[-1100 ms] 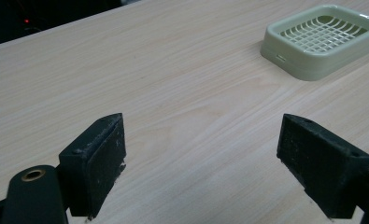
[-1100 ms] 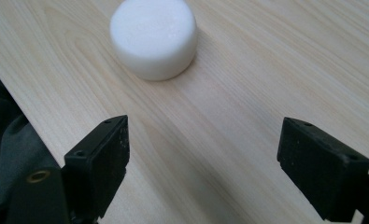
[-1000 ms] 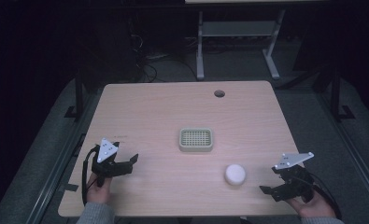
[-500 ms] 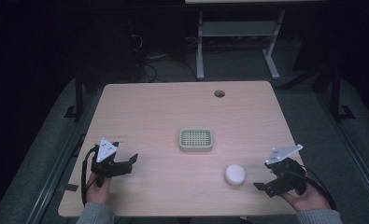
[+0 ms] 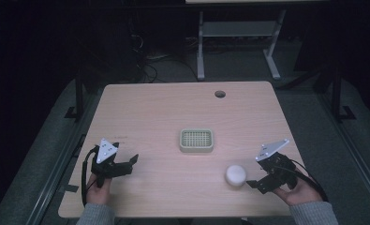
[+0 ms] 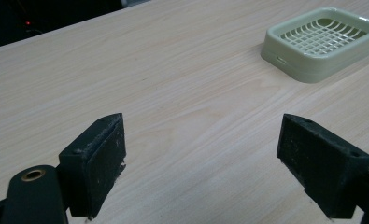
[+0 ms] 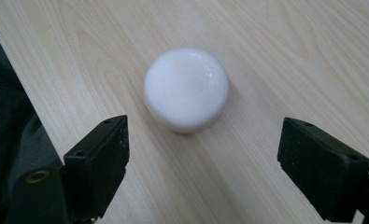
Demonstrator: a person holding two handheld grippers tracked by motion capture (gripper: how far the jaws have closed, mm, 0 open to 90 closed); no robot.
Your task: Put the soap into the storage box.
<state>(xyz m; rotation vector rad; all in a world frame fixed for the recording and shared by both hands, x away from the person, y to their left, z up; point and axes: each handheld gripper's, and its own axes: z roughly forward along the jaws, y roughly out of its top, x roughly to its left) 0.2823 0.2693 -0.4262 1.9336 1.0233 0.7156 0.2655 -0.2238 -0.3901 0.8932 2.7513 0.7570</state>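
A round white soap-like puck point(image 5: 235, 175) point(image 7: 186, 88) lies on the wooden table point(image 5: 164, 117) near its front right. My right gripper point(image 5: 255, 180) point(image 7: 203, 163) is open, just right of the puck, jaws pointing at it with the puck a little ahead of them and not touching. A pale green slatted dish point(image 5: 196, 140) point(image 6: 320, 41) sits at the table's middle, empty. My left gripper point(image 5: 126, 165) point(image 6: 201, 165) rests open at the front left, aimed across bare wood toward the dish.
A round cable hole point(image 5: 219, 94) is near the table's back edge. The table's front edge runs close by the puck in the right gripper view. Beyond the table stand a white frame point(image 5: 239, 33) and cables on a dark floor.
My right gripper has moved left toward the puck and turned to face it. The left gripper, dish and puck have stayed put.
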